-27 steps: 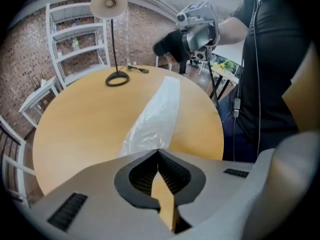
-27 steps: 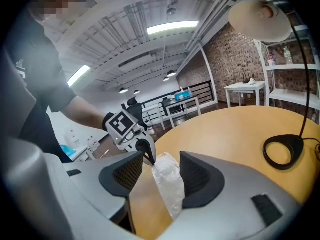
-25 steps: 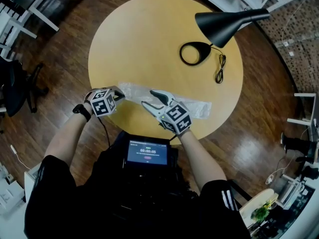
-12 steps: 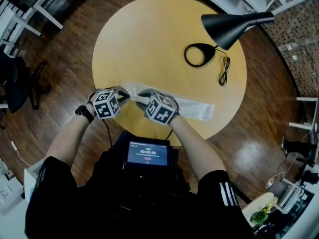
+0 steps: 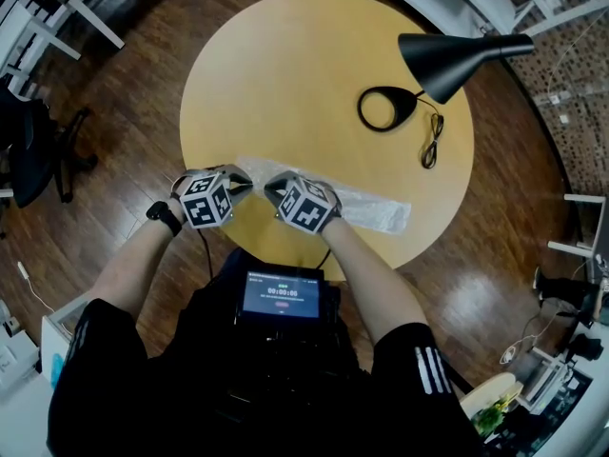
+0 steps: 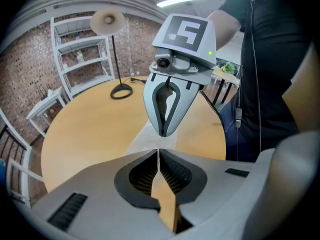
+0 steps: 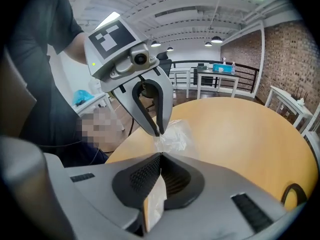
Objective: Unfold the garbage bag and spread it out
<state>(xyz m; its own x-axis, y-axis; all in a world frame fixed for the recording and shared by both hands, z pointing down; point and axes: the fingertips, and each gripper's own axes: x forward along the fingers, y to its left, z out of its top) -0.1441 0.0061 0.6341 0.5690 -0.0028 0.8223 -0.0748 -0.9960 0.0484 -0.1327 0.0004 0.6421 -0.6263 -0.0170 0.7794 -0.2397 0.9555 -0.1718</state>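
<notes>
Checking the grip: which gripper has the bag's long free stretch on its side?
The right gripper: the garbage bag trails off beyond it, while the left gripper pinches the end.

Table: middle and upper part of the head view.
Bag: on the table's lower edge, running right.
Left gripper, right gripper: side by side at the bag's left end, tips nearly meeting.
Lamp: upper right, above the table's right edge.
Cord: on the table, below the lamp.
Chair: far left.
</notes>
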